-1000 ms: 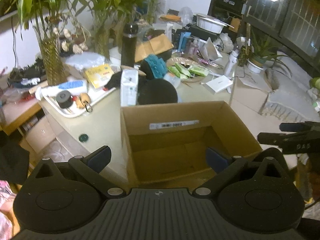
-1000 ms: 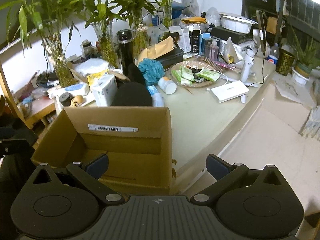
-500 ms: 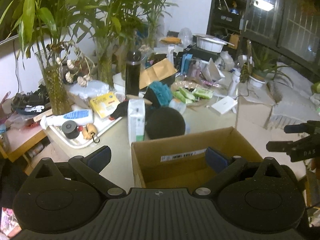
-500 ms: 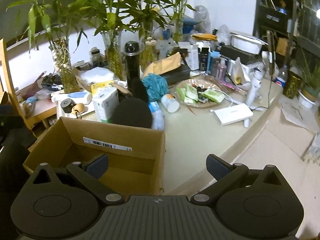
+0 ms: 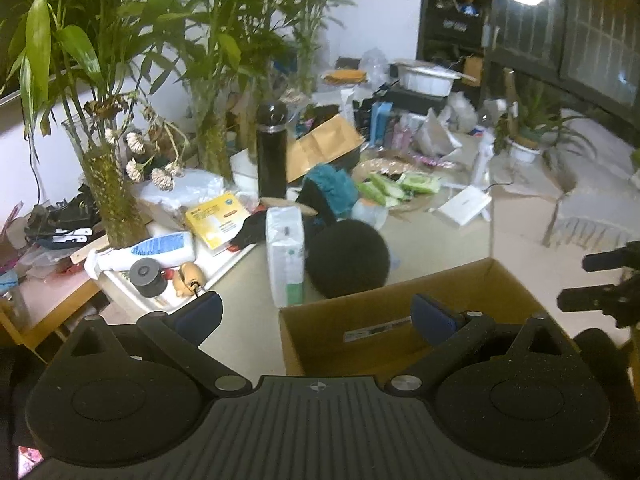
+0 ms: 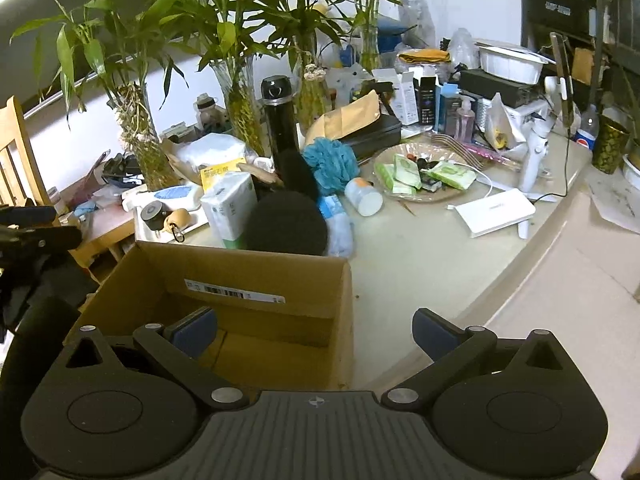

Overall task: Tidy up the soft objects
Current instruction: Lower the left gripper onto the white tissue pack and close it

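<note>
An open cardboard box (image 5: 352, 320) (image 6: 256, 276) stands at the near edge of the table, empty as far as I see. Behind it lie a black fluffy ball (image 5: 347, 258) (image 6: 286, 224), a white tissue pack (image 5: 285, 254) (image 6: 229, 208), a teal bath pouf (image 5: 332, 186) (image 6: 331, 164) and a light blue soft pack (image 6: 338, 228). My left gripper (image 5: 316, 316) is open and empty, near the box's left rim. My right gripper (image 6: 314, 330) is open and empty, above the box's right side.
Glass vases with bamboo (image 5: 110, 184) (image 6: 240, 108), a black flask (image 5: 272, 152) (image 6: 280, 116), a white tray with a tube (image 5: 160, 256), a plate of green packets (image 6: 424, 172), a white box (image 6: 494, 212) and bottles crowd the table. Floor lies right of the table edge (image 6: 560, 320).
Both grippers have risen and tilted upward, so the box sits lower in both views and more of the table's back shows. Both stayed open and empty.
</note>
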The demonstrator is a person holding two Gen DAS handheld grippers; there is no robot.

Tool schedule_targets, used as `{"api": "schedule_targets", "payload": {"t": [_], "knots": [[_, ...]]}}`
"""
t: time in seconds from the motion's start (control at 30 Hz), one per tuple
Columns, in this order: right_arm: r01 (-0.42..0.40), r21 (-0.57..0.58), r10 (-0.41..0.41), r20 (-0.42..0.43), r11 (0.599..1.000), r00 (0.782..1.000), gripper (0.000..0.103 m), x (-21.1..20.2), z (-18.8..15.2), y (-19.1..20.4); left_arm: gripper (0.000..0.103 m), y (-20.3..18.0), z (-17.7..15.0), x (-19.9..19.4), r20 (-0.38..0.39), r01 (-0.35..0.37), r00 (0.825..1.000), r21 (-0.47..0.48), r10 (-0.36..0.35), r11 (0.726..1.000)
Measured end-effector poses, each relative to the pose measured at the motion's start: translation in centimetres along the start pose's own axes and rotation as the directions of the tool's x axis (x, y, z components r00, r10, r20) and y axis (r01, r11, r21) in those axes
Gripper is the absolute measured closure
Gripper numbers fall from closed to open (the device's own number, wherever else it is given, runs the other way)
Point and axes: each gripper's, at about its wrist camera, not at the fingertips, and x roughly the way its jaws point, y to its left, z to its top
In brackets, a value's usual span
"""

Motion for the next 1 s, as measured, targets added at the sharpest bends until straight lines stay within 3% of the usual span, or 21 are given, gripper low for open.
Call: {"api": "schedule_targets", "payload": {"t": [0.7,1.0], "knots": [[-0.02,-0.041,0.021,0.014,0.999,1.0,0.0,4.7,3.6,-4.4,0.0,2.5,3.5,6.3,-0.01,0.027,1.0,0.012,-0.027,1.0],[-0.033,-0.038,0.034,0.008,0.999,0.999,0.0,7.3,4.1,-5.7,0.0,4.0,4.8,10.8,-0.067,0.029,0.997,0.02,-0.027,0.999]]}}
